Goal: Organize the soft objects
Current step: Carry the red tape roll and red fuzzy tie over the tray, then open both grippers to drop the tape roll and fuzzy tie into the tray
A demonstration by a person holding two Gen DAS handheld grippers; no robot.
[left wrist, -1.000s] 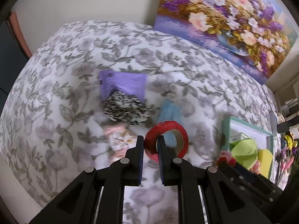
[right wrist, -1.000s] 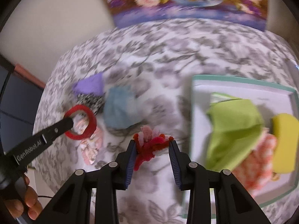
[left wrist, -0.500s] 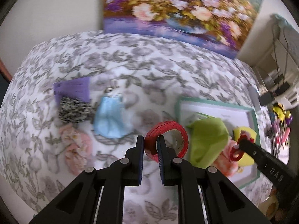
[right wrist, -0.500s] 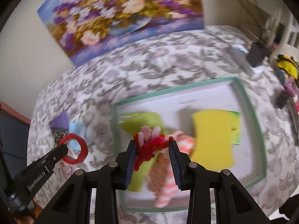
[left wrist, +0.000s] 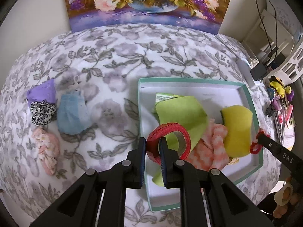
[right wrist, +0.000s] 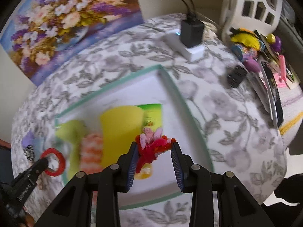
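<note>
Soft objects lie in two groups on the floral-covered counter: some already in the teal-rimmed box, others loose at the left. The counter is largest, with open cloth from 10 to 1 o'clock in the left wrist view, up to the flower painting leaning at its far edge; the right edge at 3 o'clock is crowded by a white power strip with a black plug and a heap of small toys. Inside the box a lime cloth, a yellow sponge and an orange-checked cloth fill the near half, while its far white floor is bare. Outside, at 9 o'clock, a blue pouch, a purple cloth, a leopard scrunchie and a pink piece sit close together. The left tool is clamped on a red tape ring above the box's near-left corner; a second ago it hung over bare cloth beside the loose pile. The right tool grips a red-and-pink pipe-cleaner bundle, fingers apart around it, over the box by the sponge; it has travelled rightward from outside the box.
</note>
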